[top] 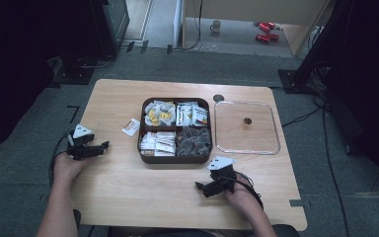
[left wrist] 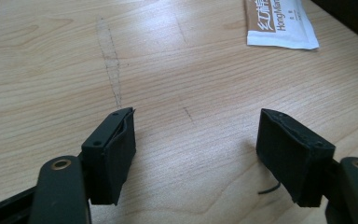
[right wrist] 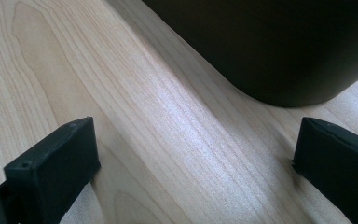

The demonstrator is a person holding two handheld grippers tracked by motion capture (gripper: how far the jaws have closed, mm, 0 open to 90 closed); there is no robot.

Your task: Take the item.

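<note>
Both hand-held grippers, left and right, gape wide, empty.

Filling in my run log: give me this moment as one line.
left gripper: open, empty | right gripper: open, empty | packet: loose on table, left of tray | lid: right of tray

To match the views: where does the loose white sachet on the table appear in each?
High view: sachet lies left of the brown tray.
Left gripper view: top right, beyond the open fingers.
Right gripper view: not in it.
Shared landmark: the wooden table.
</note>
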